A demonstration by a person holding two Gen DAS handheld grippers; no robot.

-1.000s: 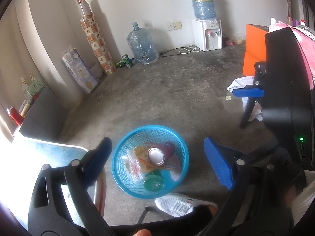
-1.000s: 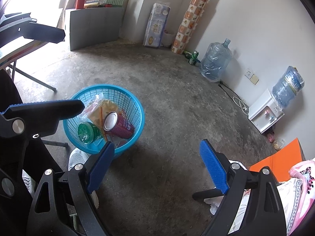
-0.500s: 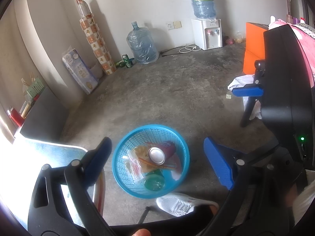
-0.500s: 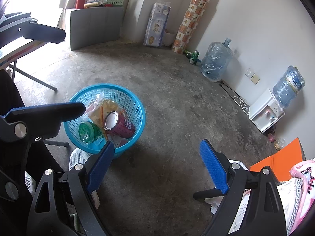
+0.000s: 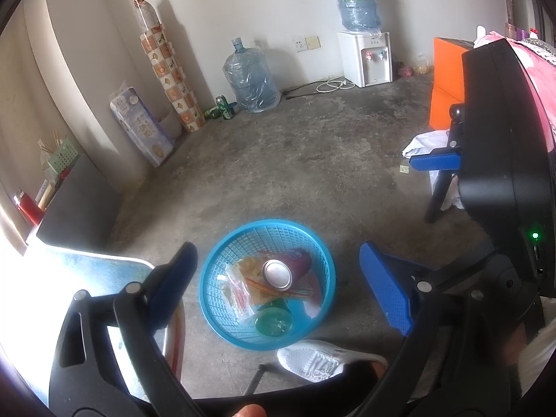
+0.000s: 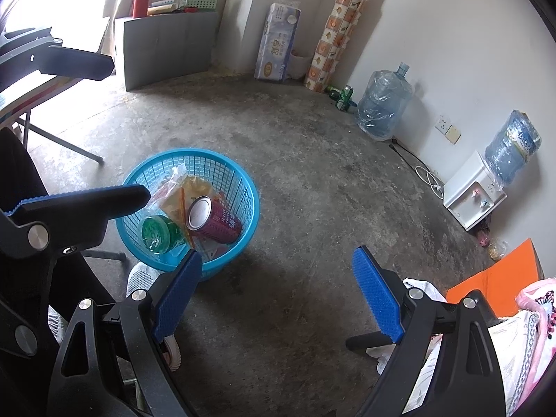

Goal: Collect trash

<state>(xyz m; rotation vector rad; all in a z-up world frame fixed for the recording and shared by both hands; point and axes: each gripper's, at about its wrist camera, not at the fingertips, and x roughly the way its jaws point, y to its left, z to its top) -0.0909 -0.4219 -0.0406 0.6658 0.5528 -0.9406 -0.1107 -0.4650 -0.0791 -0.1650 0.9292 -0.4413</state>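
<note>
A blue mesh basket point(image 5: 215, 299) stands on the concrete floor and also shows in the right wrist view point(image 6: 243, 187). It holds a purple can point(image 5: 278, 272), a green bottle point(image 5: 274, 319) and plastic wrappers point(image 5: 239, 292); the can point(image 6: 215, 222) and bottle point(image 6: 156, 234) show in the right wrist view too. My left gripper point(image 5: 278, 285) is open and empty, hovering above the basket. My right gripper point(image 6: 274, 288) is open and empty, to the right of the basket.
A white shoe point(image 5: 316, 358) is beside the basket. A folding table point(image 5: 69, 278) stands at left. Water jug point(image 5: 252, 80), green cans point(image 5: 222, 107), dispenser point(image 5: 365, 57) and paper rolls point(image 5: 142, 128) line the wall. An orange board point(image 5: 444, 83) and white cloth point(image 5: 431, 142) lie at right.
Almost nothing has changed; both grippers stay open and hover in nearly the same place above and beside the basket.
</note>
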